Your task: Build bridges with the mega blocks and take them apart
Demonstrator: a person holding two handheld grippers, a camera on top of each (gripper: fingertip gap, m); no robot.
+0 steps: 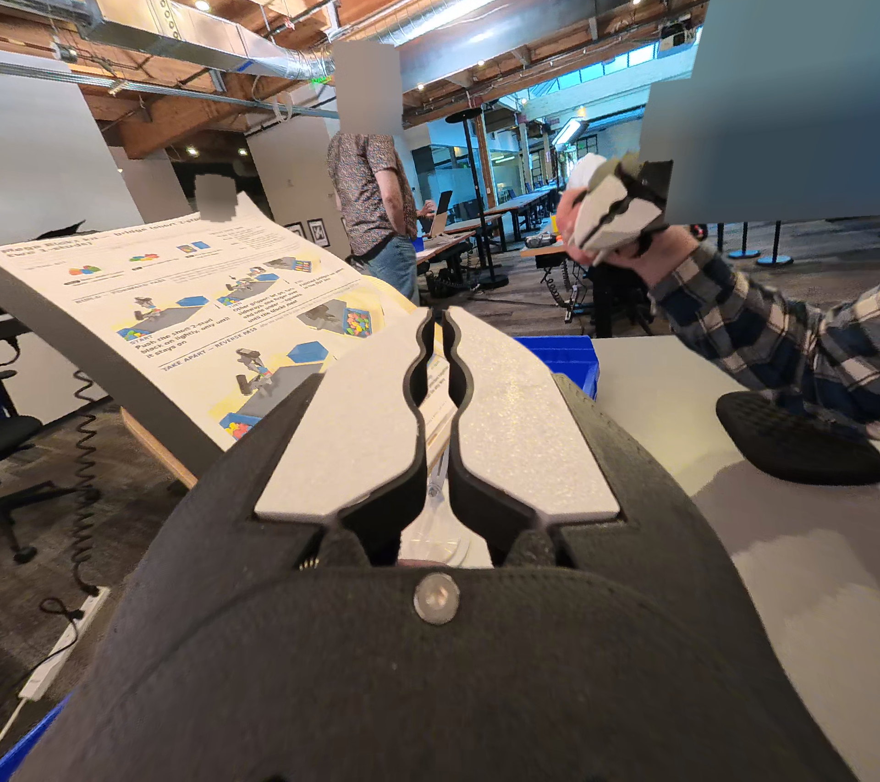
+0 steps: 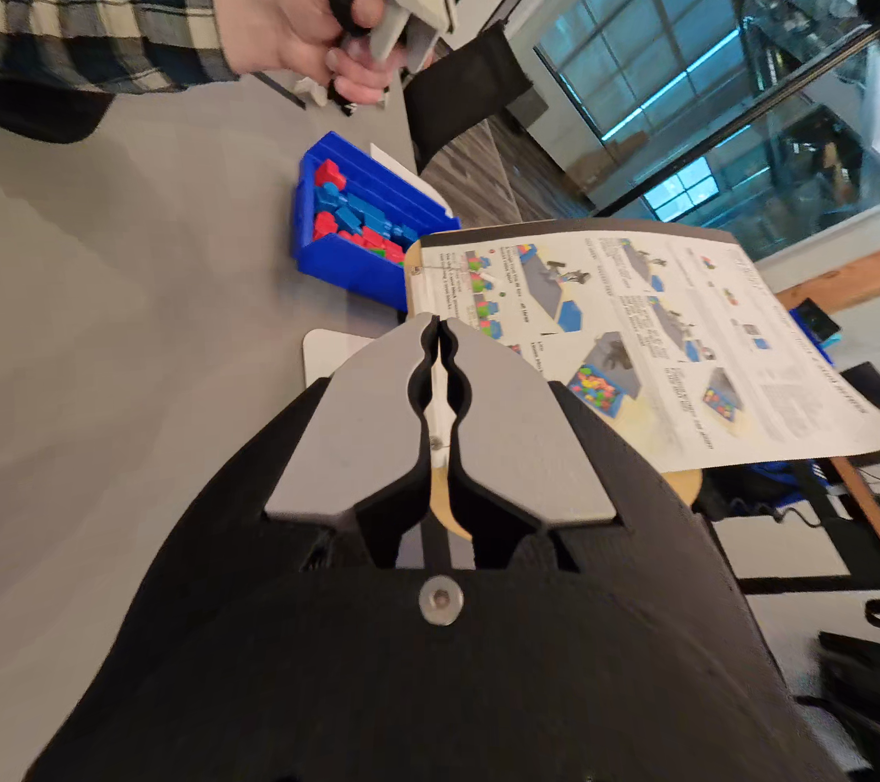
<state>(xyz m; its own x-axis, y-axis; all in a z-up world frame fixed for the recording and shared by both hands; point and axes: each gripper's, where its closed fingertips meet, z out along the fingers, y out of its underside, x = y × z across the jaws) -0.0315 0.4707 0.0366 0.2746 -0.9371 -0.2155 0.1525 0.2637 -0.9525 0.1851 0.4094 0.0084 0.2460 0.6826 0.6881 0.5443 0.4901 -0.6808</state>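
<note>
Right now I hold both grippers up off the grey table (image 2: 143,283): left gripper (image 1: 438,315) nearly closed on nothing, right gripper (image 2: 438,322) closed on nothing. Mega blocks (image 2: 352,221) lie in the blue bin (image 2: 343,268) beside the instruction sheet (image 2: 619,330).

— What sits just past the fingertips?
— A printed instruction sheet (image 2: 643,345) on a curved wooden board (image 2: 685,480), ahead and to the right in the right wrist view, ahead and left in the other.
— Farther off?
— A person in a patterned shirt (image 1: 369,197) standing by the desks (image 1: 481,225), beyond the sheet. A black mesh pad (image 1: 800,440) lies on the grey table (image 1: 666,378), off to the right.
</note>
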